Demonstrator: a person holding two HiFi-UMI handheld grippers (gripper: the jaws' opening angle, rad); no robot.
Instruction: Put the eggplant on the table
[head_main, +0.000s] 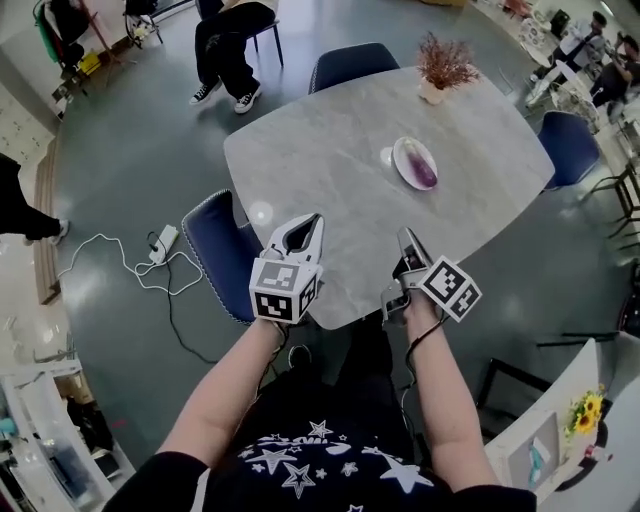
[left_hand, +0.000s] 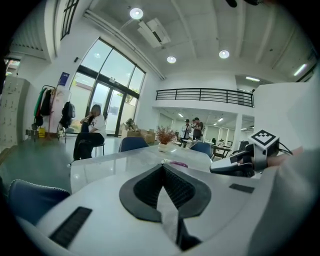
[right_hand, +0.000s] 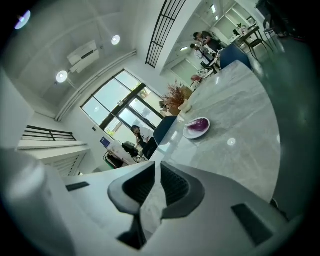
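A purple eggplant lies on a small white plate at the right of the grey marble table. The right gripper view shows the eggplant on its plate far ahead. In the left gripper view the eggplant is a small purple shape just past the tips. Both grippers hover over the table's near edge, well short of the plate. My left gripper is shut and empty. The right gripper is also shut, holding nothing.
A potted dried plant stands at the table's far side. Blue chairs ring the table. A white cable and power strip lie on the floor at left. A seated person is beyond the table.
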